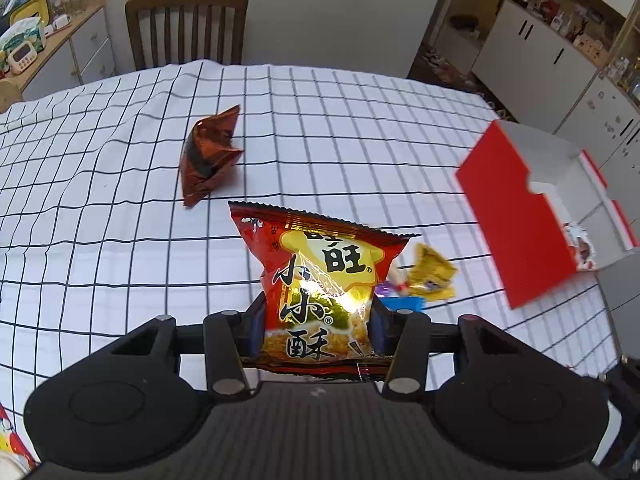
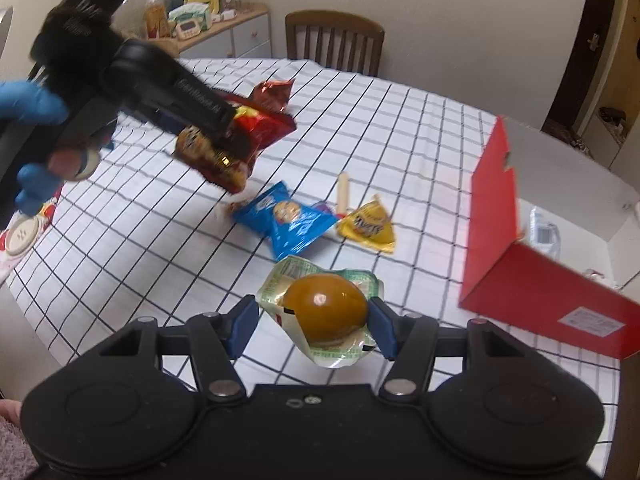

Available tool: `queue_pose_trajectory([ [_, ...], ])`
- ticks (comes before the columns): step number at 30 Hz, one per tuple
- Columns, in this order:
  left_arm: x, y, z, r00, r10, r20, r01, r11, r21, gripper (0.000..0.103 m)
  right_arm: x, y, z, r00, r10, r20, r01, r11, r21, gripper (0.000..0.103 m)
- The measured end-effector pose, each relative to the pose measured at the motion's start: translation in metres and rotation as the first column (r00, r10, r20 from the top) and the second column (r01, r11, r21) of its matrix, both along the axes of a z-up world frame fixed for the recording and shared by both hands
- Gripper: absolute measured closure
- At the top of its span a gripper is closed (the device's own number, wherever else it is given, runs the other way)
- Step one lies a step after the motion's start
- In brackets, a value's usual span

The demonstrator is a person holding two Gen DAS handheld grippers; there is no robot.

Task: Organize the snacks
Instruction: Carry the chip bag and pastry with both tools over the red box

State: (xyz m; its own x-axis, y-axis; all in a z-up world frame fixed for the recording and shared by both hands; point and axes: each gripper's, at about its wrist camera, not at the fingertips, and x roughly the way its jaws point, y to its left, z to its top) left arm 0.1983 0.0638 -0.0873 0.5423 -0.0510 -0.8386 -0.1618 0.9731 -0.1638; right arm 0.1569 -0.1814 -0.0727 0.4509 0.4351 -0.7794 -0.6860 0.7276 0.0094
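Snack bag [image 1: 320, 292], red/gold, clamped in left gripper [image 1: 318, 330] above tablecloth [image 1: 120, 240]; right gripper [image 2: 312, 322] clamped on egg pack [image 2: 324, 312], red box [image 2: 496, 216] nearby.

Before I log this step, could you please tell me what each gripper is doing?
Left gripper: closed on the red snack bag.
Right gripper: closed on the sealed egg packet.

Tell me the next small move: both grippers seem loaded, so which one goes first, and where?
Probably carry the right gripper toward the open red box. It is shut on the packaged egg, lifted off the checked cloth, and the box stands just to its right. The left gripper, shut on the red snack bag, sits farther away.
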Motion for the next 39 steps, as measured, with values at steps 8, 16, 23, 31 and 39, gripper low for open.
queue_pose_trajectory([
  [8,-0.011,-0.029,0.029,0.999,-0.016,0.033,0.017,1.000,-0.014,0.056,0.014,-0.035,0.027,0.999,-0.024,0.034,0.023,0.999,0.030,0.045],
  [16,-0.010,-0.068,0.050,0.997,-0.054,0.057,0.056,0.998,-0.037,0.056,0.032,-0.070,0.048,0.996,-0.049,0.076,0.046,0.998,0.041,0.045],
  [23,-0.004,-0.107,0.065,0.992,-0.092,0.087,0.096,0.995,-0.040,0.056,0.047,-0.097,0.060,0.993,-0.059,0.102,0.054,0.997,0.049,0.045],
  [31,0.014,-0.155,0.076,0.985,-0.134,0.111,0.139,0.990,-0.037,0.056,0.069,-0.128,0.068,0.989,-0.077,0.125,0.070,0.996,0.054,0.045],
  [39,0.038,-0.198,0.078,0.980,-0.163,0.114,0.167,0.986,-0.025,0.056,0.098,-0.160,0.070,0.986,-0.100,0.131,0.094,0.994,0.052,0.045],
])
